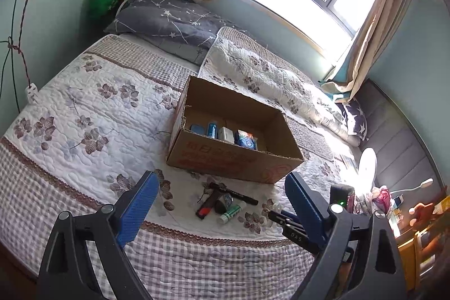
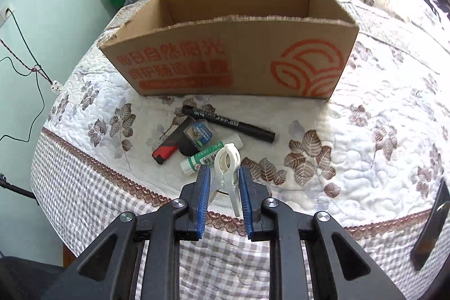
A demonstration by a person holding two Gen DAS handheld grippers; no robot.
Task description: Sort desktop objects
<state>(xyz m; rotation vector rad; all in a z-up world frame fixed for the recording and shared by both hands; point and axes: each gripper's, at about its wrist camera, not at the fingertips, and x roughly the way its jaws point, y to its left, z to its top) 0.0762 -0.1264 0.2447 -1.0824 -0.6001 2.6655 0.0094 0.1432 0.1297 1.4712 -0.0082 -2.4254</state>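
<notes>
The right gripper (image 2: 224,183) has its jaws clamped on a white clothes peg (image 2: 227,165) just before the cardboard box (image 2: 239,58), probably bound there, while the left gripper (image 1: 222,204) waits with jaws apart.

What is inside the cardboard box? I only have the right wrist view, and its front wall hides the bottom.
Observer: The left wrist view looks down into the cardboard box: several small blue and white packages line its near wall.
Operator: What is the left gripper doing?
Observer: The left gripper is open and holds nothing, with the black marker lying on the quilt ahead of it.
Operator: Anything off to the right of the bed?
Observer: Yes, a round white lamp head stands at the bed's edge.
</notes>
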